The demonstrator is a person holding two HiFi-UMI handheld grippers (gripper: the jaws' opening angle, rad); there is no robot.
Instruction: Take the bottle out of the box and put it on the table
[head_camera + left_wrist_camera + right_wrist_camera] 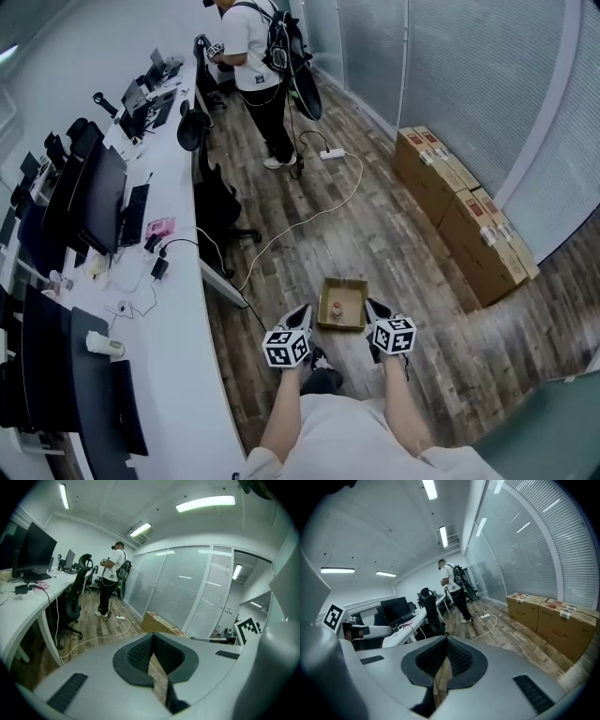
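Small open brown cardboard box point(342, 325) held up between two grippers, over wood-plank floor point(394, 234). In box: one small brownish bottle point(335, 305), on box bottom, slightly left of centre; whether upright cannot tell.

Left gripper point(307, 311) at box's left wall; jaws together, pinching thin tan strip, apparently that wall. Right gripper point(369, 306) at box's right wall; jaws likewise pinched on tan strip.

Long white desk point(178, 309) left of box. Closed brown cartons with red labels point(469, 220) in row right of box and beyond it. Person in white shirt point(251, 47) well beyond box.
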